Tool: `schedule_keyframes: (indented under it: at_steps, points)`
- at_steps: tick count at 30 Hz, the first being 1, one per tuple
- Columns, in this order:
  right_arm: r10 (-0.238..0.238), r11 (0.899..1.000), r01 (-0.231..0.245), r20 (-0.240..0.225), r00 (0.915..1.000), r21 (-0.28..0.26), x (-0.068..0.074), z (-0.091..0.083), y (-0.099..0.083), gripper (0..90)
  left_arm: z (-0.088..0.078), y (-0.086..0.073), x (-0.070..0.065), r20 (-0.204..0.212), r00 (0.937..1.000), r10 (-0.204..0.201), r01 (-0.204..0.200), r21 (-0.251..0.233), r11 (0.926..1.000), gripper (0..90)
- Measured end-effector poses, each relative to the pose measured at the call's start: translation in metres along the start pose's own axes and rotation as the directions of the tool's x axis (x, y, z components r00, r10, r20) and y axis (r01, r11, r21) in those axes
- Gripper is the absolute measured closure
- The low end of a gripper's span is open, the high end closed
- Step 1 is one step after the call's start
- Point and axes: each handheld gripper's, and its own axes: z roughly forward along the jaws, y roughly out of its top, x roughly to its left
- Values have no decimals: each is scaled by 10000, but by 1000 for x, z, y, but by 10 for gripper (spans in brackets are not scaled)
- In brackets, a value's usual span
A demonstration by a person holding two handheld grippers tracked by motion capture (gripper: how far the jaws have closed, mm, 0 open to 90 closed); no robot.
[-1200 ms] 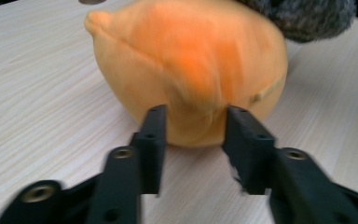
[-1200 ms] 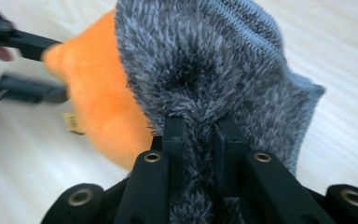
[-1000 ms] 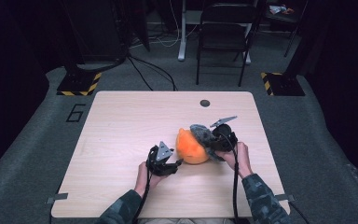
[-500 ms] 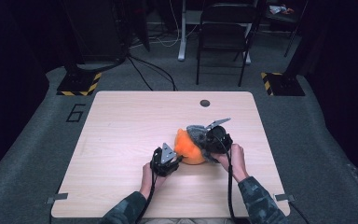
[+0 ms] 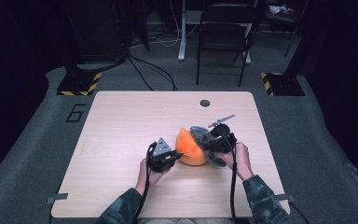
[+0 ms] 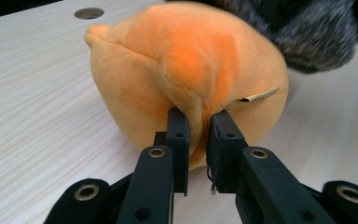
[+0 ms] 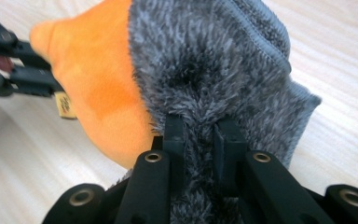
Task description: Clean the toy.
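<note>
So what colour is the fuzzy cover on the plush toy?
Grey. The cover shows best in the right gripper view, over the orange toy.

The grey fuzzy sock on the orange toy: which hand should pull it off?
Probably the right. The right tongs are shut on the grey sock, while the left tongs, which have just been closing, pinch the orange plush toy to steady it.

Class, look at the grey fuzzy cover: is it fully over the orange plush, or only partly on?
Partly on. The grey fuzzy cover wraps only one end of the orange plush; the rest is bare orange.
</note>
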Motion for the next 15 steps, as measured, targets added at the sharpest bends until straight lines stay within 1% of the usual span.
schedule_keyframes:
  at_steps: [1, 2, 3, 4, 5, 6, 7, 8, 9, 10, 11, 12, 13, 14, 15]
  points:
    - [-84, 9996, 88, -168, 9998, 263, 2, -2, 1, 778, -2, 0, 2, 129, 9998, -166, 165, 66, 9998, 802]
    - [-103, 9994, 109, -193, 9998, 332, 4, -3, 1, 777, -3, -1, 5, 147, 9995, -286, 286, 38, 9996, 802]
    - [-110, 9989, 120, -221, 9997, 446, 5, -3, 2, 777, -2, -1, 7, 169, 9991, -378, 377, 111, 9992, 802]
    - [-280, 9984, 291, -216, 9994, 480, 5, -2, 2, 777, -2, -2, 9, 161, 9987, -483, 482, 68, 9988, 801]
    - [-251, 9987, 257, -155, 9996, 432, 6, -2, 3, 777, -1, -3, 9, 193, 9982, -574, 574, 5, 9984, 801]
    - [-313, 9992, 312, 41, 9995, 242, 6, -3, 4, 777, -1, -3, 9, 147, 9986, -507, 507, 20, 9987, 800]
    - [-432, 9990, 430, 203, 9989, 98, 7, -5, 5, 777, -1, -2, 8, 120, 9993, -358, 358, 8, 9994, 800]
    - [-529, 9985, 532, 289, 9982, -111, 9, -8, 7, 777, 0, -2, 6, 100, 9992, -397, 398, -118, 9991, 798]
    - [-735, 9969, 745, 367, 9966, -250, 11, -11, 9, 777, 1, -2, 5, 185, 9992, -341, 342, -75, 9994, 797]
    - [-1012, 9934, 1027, 317, 9944, -513, 14, -14, 10, 777, 2, -2, 3, 66, 9998, -201, 202, -169, 9997, 796]
    - [-1221, 9898, 1234, 219, 9923, -711, 19, -17, 12, 777, 2, -1, 2, 96, 9999, -61, 62, -139, 9999, 795]
    - [-1305, 9870, 1323, 260, 9911, -917, 25, -18, 15, 777, 2, 0, 0, 52, 10000, -28, 29, -170, 9999, 794]
    - [-1572, 9819, 1582, 172, 9874, -1040, 31, -19, 17, 777, 3, 0, -2, -58, 9999, 97, -98, -223, 9997, 793]
    - [-1782, 9769, 1778, 70, 9840, -1183, 37, -19, 19, 776, 4, -1, -3, -82, 10000, 57, -60, -295, 9995, 793]
    - [-1965, 9733, 1967, 133, 9804, -1181, 43, -18, 20, 776, 4, -1, -4, -108, 9999, -34, 31, -305, 9995, 793]
